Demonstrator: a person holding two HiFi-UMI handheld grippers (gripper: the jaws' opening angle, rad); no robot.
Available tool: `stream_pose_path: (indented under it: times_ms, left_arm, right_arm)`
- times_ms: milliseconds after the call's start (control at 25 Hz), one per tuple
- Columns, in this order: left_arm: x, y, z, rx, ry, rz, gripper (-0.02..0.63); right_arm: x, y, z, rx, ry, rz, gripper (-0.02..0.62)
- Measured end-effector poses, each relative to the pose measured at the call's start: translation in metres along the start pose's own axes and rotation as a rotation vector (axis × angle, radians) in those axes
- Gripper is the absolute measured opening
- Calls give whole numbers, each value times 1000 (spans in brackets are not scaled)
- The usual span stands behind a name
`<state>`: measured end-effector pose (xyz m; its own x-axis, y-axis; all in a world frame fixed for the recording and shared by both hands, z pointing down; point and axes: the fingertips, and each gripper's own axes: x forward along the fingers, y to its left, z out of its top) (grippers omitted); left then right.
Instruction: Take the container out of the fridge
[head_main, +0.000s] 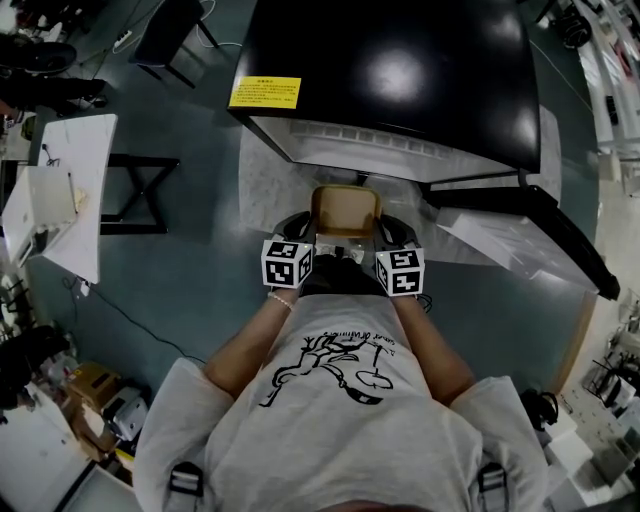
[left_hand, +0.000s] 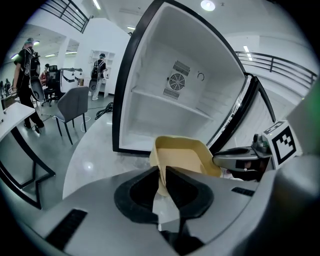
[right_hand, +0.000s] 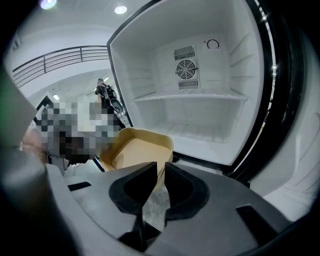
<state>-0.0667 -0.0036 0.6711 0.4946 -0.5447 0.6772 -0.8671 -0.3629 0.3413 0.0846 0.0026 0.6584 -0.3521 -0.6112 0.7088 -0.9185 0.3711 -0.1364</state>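
Fridge (head_main: 400, 70) (left_hand: 165, 112) (right_hand: 200, 115): black cabinet with a white interior, standing open just beyond both grippers' jaws; one shelf (right_hand: 190, 96) crosses it.
Fridge door (head_main: 540, 240): swung wide, on the outer side of the right gripper.
Container (head_main: 345, 212) (left_hand: 180, 157) (right_hand: 140, 150): tan, open-topped rectangular tub (nothing visible inside), outside the cabinet, carried between the two grippers in front of the opening.
Left gripper (head_main: 310, 238) (left_hand: 162, 172): jaws clamped on the container's left wall, which passes between the pads.
Right gripper (head_main: 385, 238) (right_hand: 161, 170): jaws likewise clamped on the container's right wall.
Marker cubes (head_main: 287, 262): one per gripper, nearer the person than the container.
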Motion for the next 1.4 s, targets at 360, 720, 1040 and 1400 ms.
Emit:
stream_pose_path:
  times_ms: [360,720,1040,1400]
  left_arm:
    - [13,3,-14,15,35,1,57]
    - [24,7,-28,6,71,3,57]
    - [38,13,-38,3,99,8,54]
    - [47,15,-50,-1,131,2,54]
  right_arm:
    - [11,-3,-15,0,29,-7,64]
    - [22,-6,-29,-2,64,-8,64]
    - [31,-8,-42,2,91,-11,64]
    - [38,-10,-56,10,121,-7,64]
